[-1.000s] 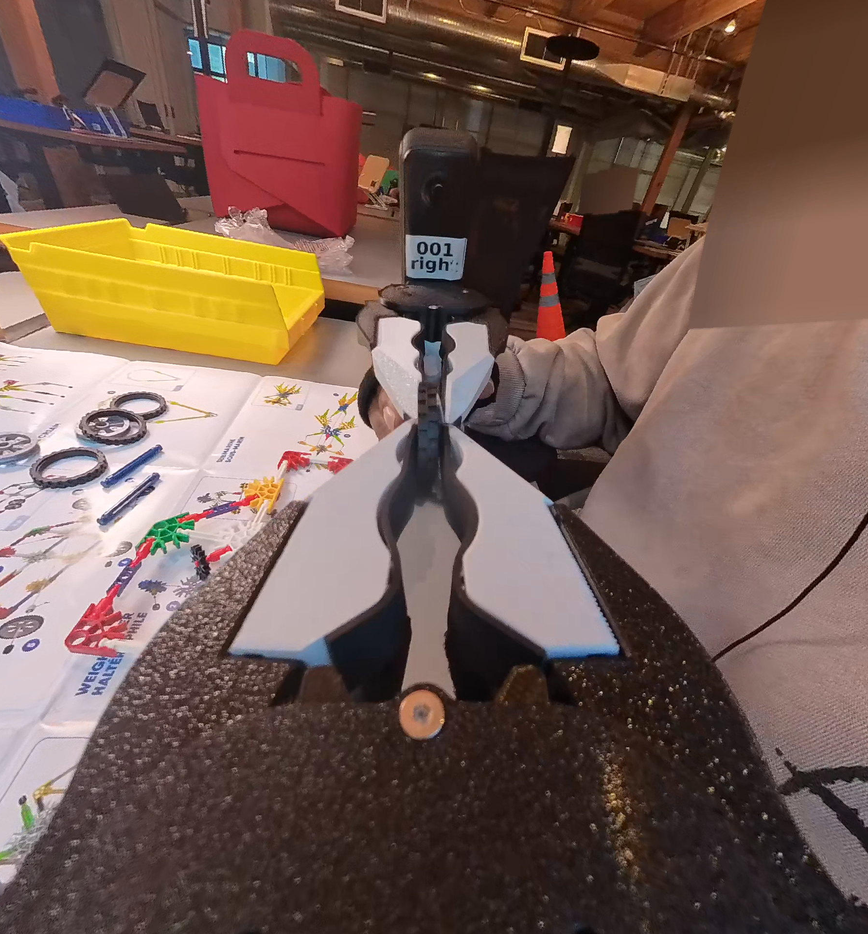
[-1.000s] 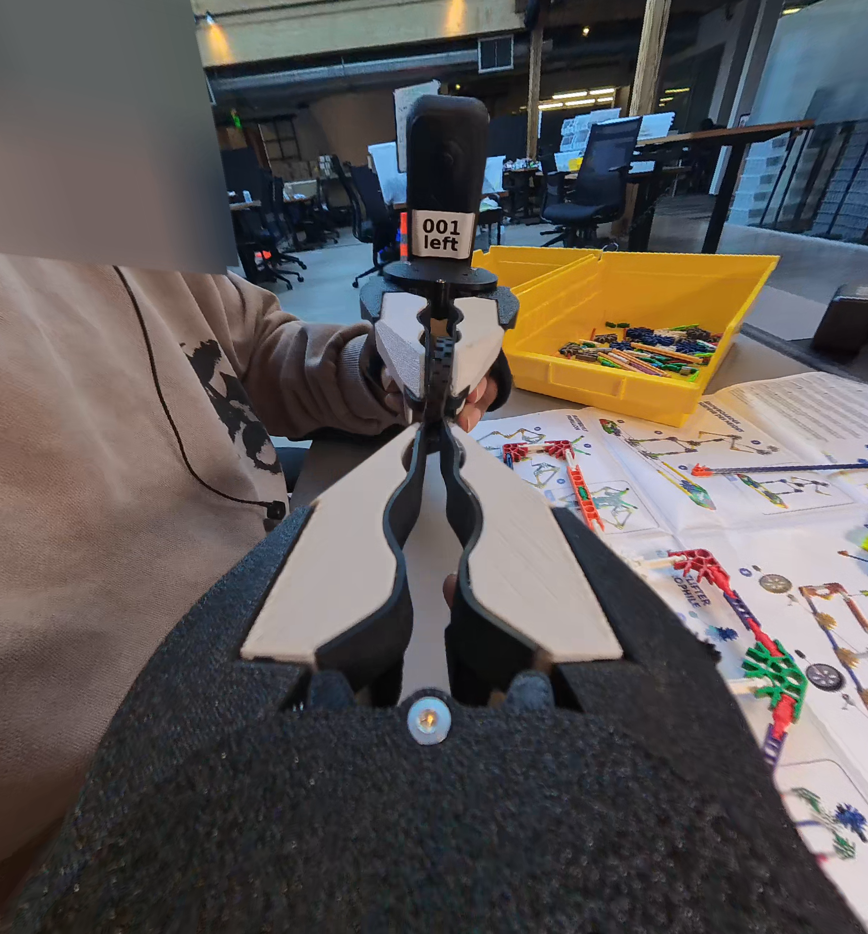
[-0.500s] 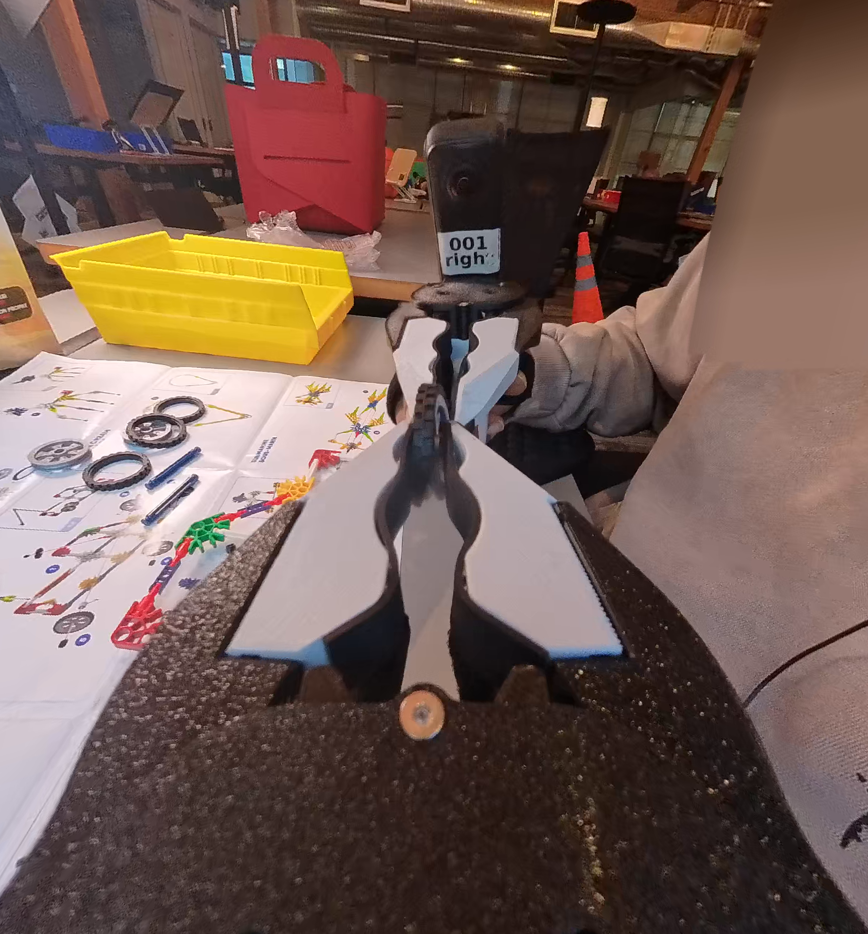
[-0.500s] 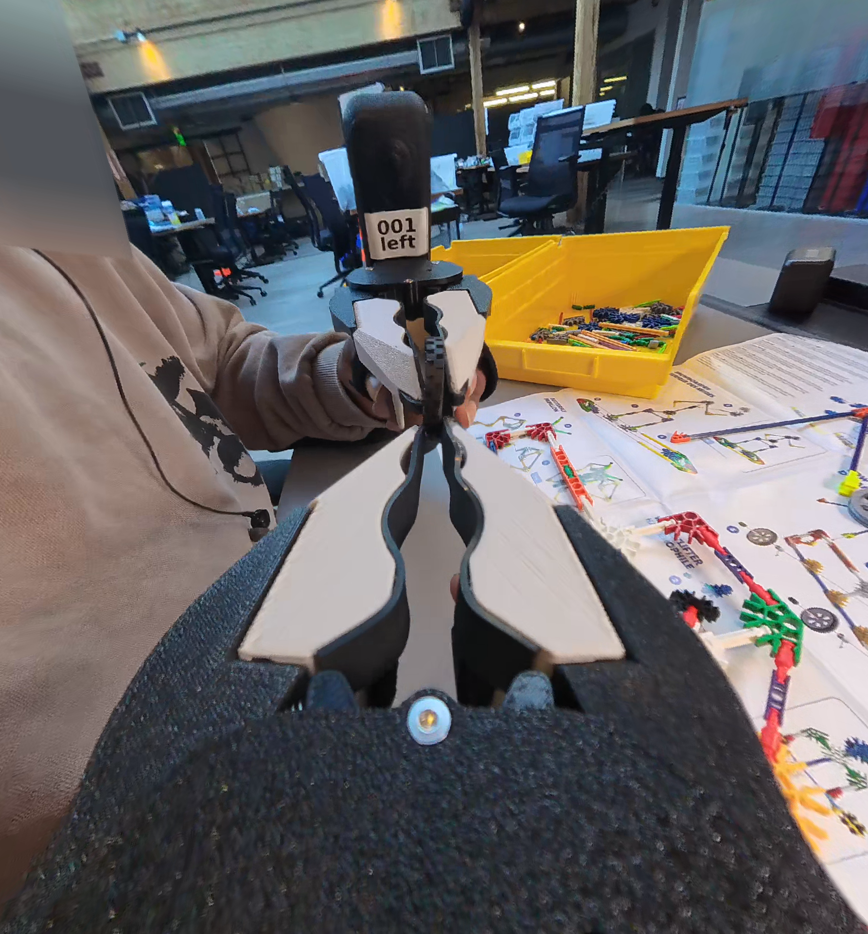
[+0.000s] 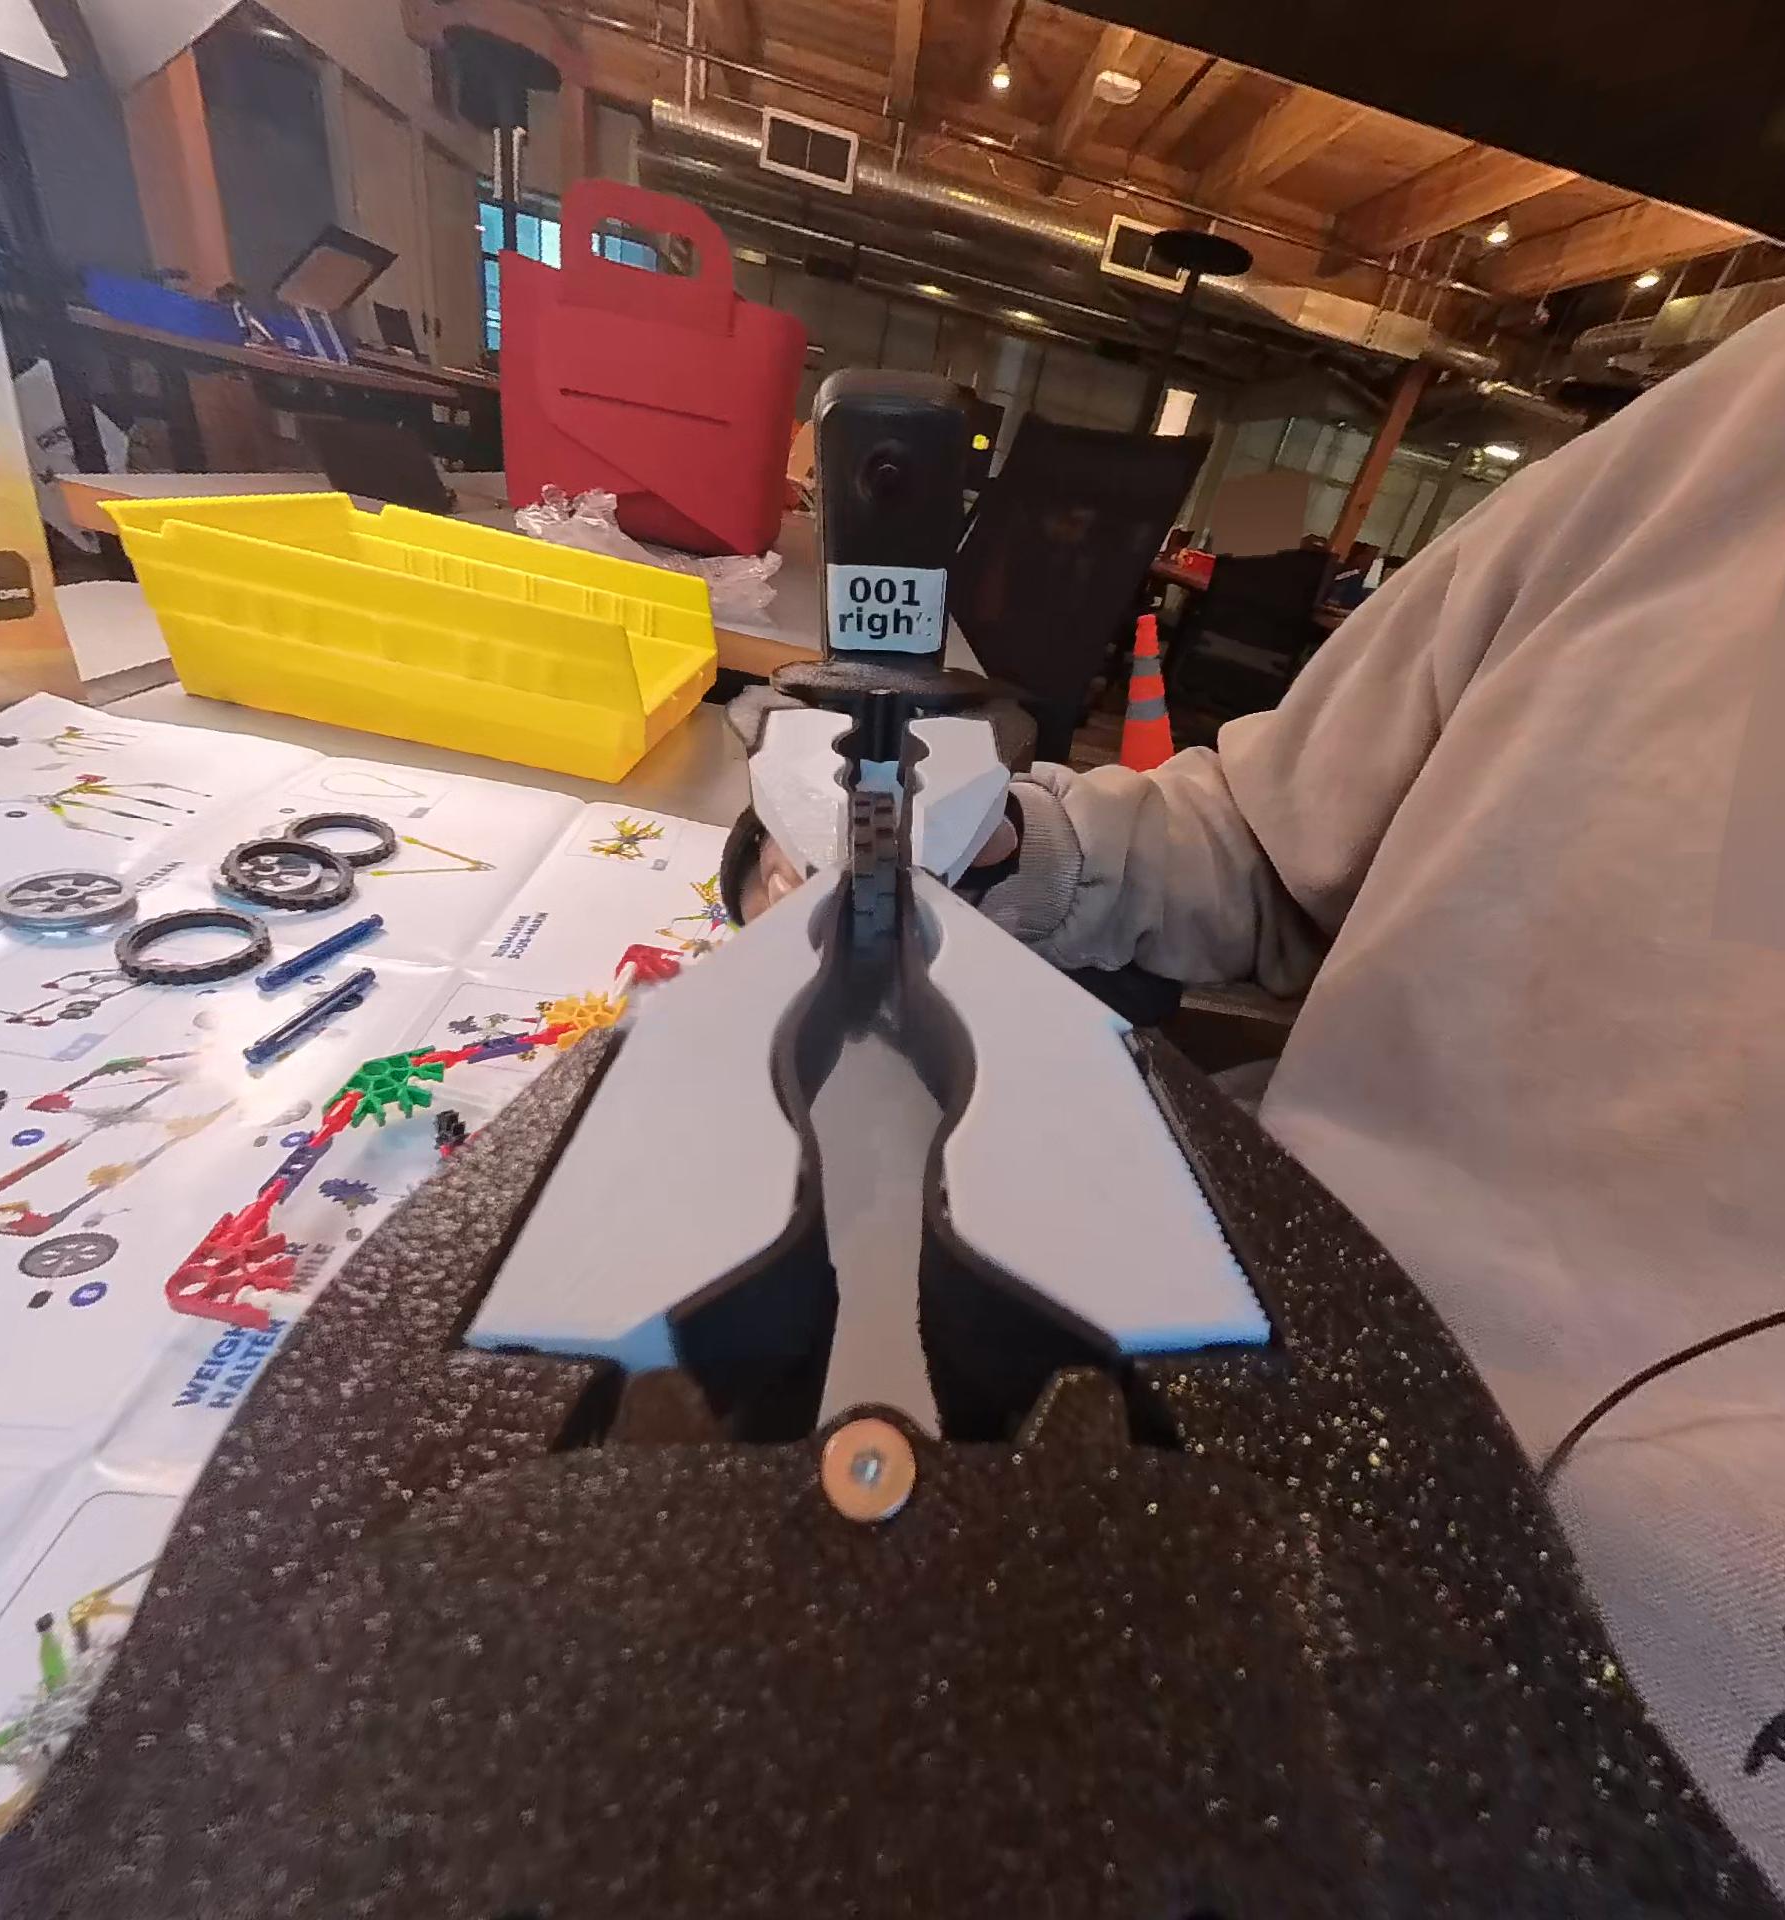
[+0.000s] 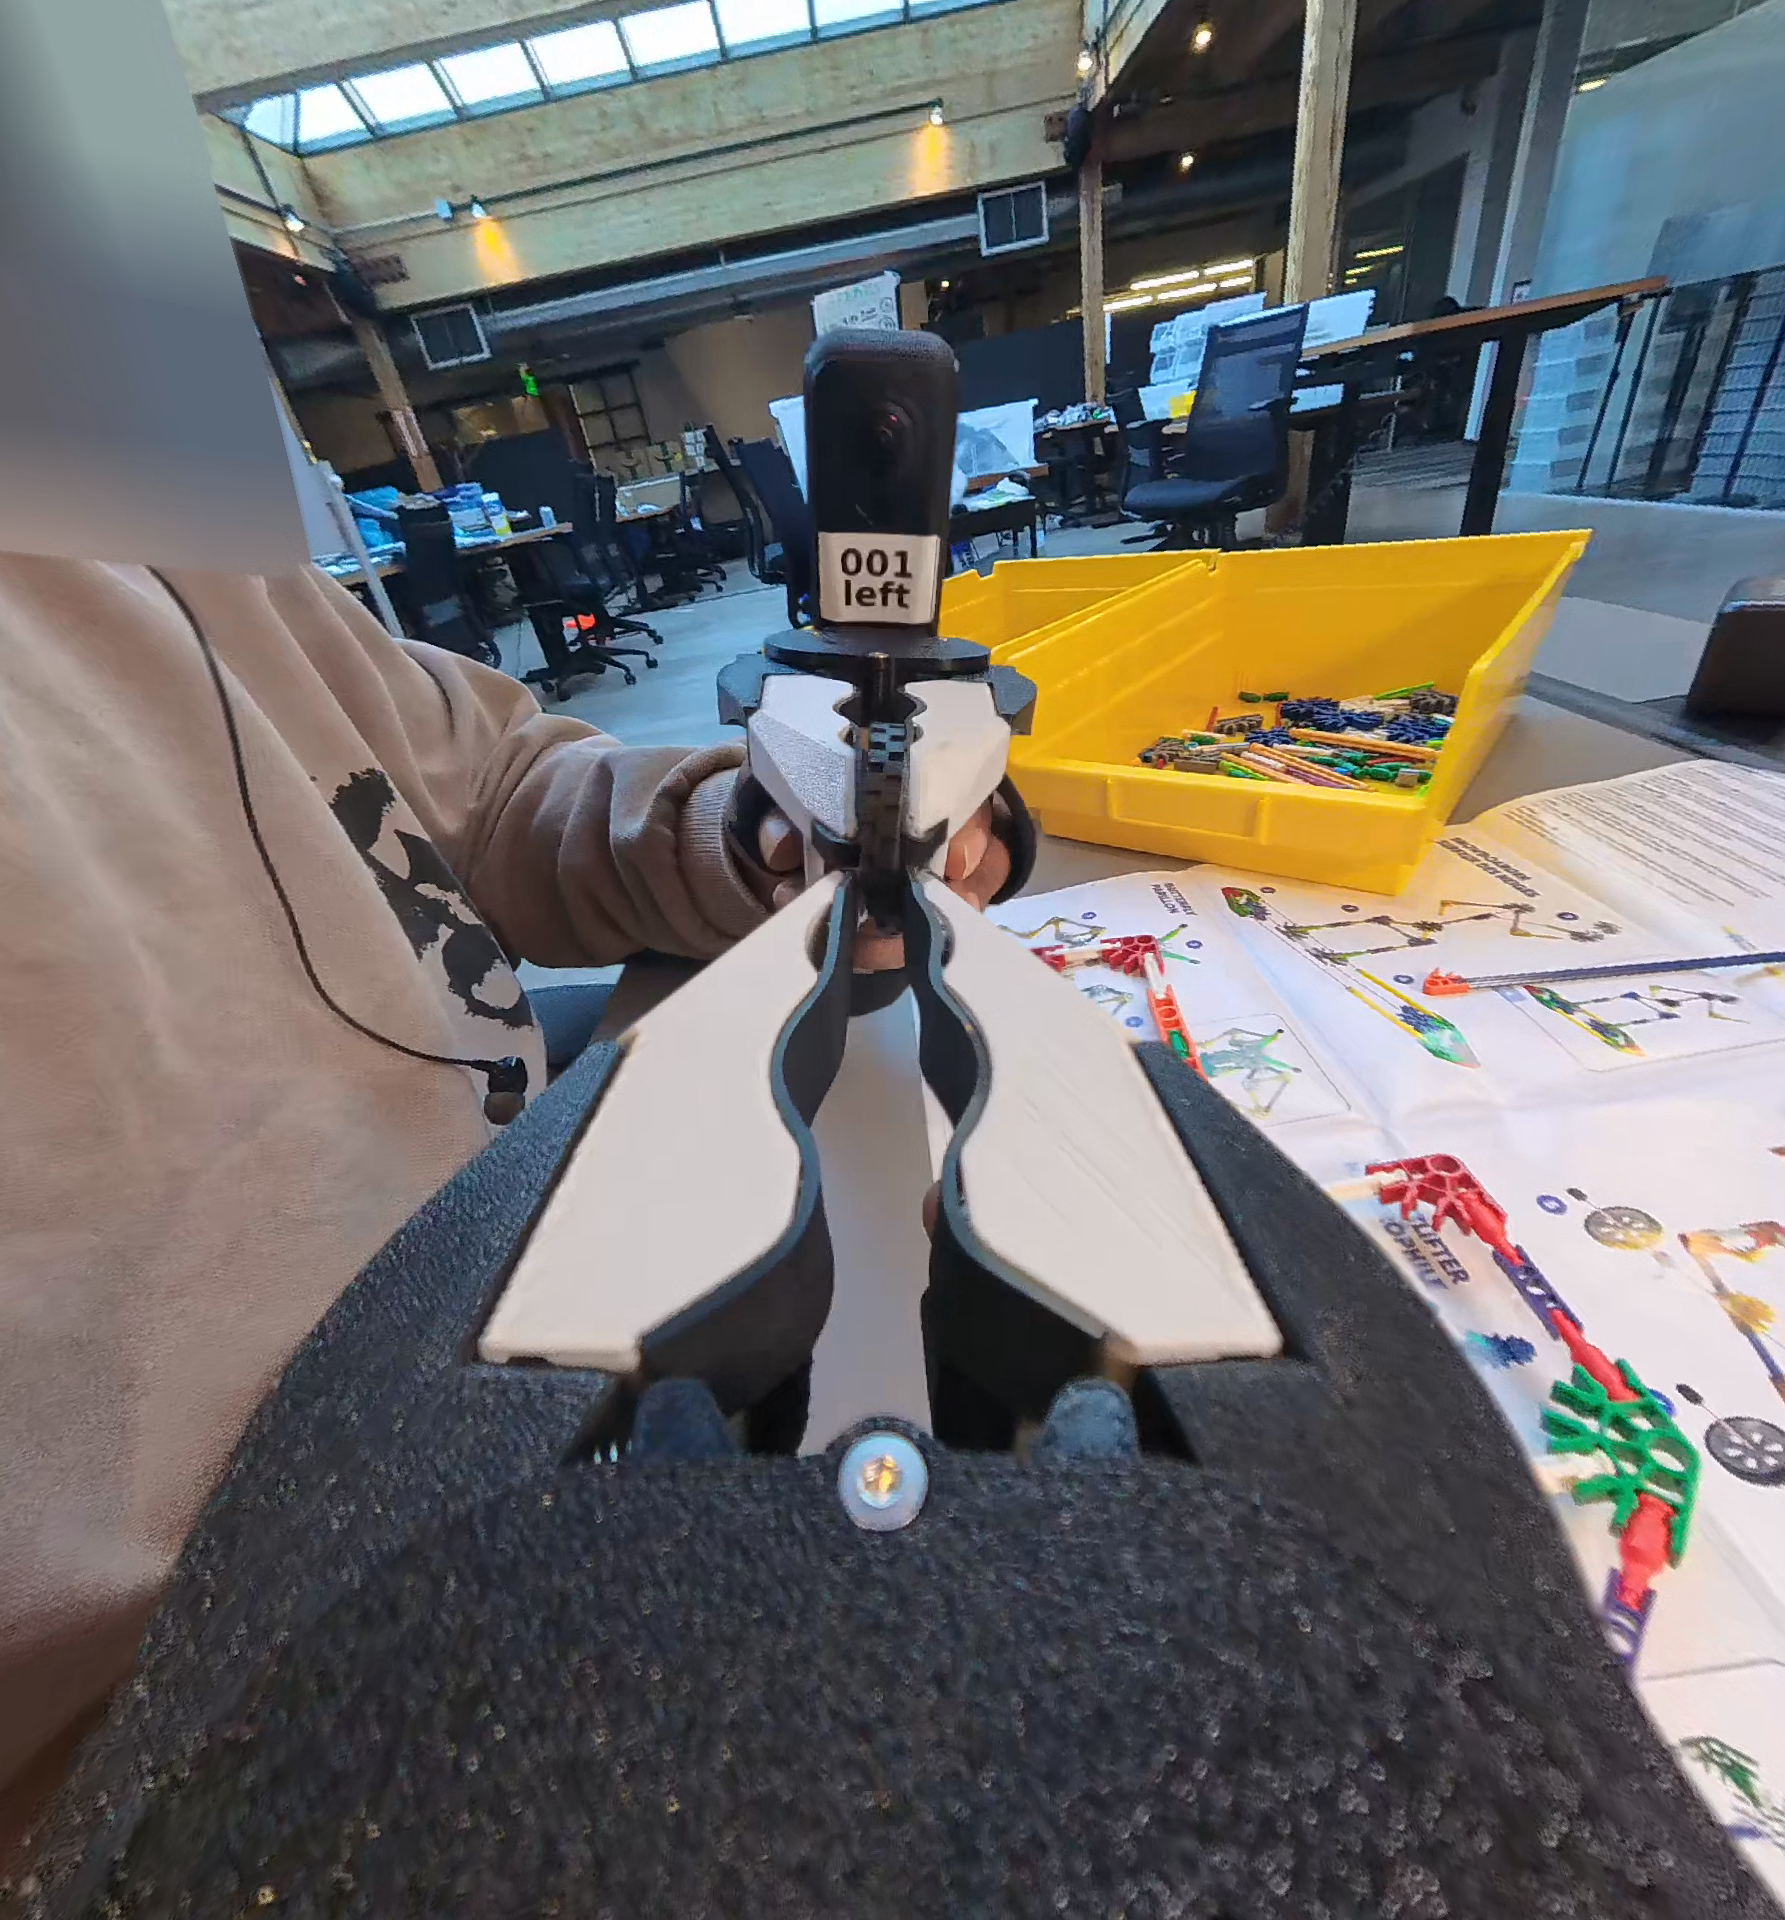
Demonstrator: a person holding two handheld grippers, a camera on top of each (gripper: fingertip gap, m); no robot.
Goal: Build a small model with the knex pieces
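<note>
Workshop benches and timber beams fill the background of the left wrist view. A white table carries a printed instruction sheet (image 5: 88,1403), with a yellow bin (image 5: 400,644) at the far edge and a red bag (image 5: 649,416) behind it. Loose black tyres (image 5: 192,943) and blue rods (image 5: 319,951) lie on the sheet toward its far left. A red, green and yellow rod-and-connector assembly (image 5: 379,1086) lies nearer the middle.

The left gripper (image 5: 872,920) is raised above the near edge, its fingers drawn together on a small black tyre (image 5: 873,847) seen edge-on. The right gripper (image 5: 875,790) faces it tip to tip and pinches the same tyre from the other side.

The right wrist view shows the right gripper (image 6: 880,914) almost closed on the tyre (image 6: 886,790), with the left gripper (image 6: 883,821) clamped opposite. A second yellow bin (image 6: 1231,821) beyond holds a heap of coloured pieces (image 6: 1314,738).

The tyre looks light and rubbery, likely to flex a little. Its knobbed tread should resist slipping, so the tread edge across the ring seems the best place to grip.

Each gripper's camera wears a white printed sticker, and the sheet bears coloured headings and diagrams.
</note>
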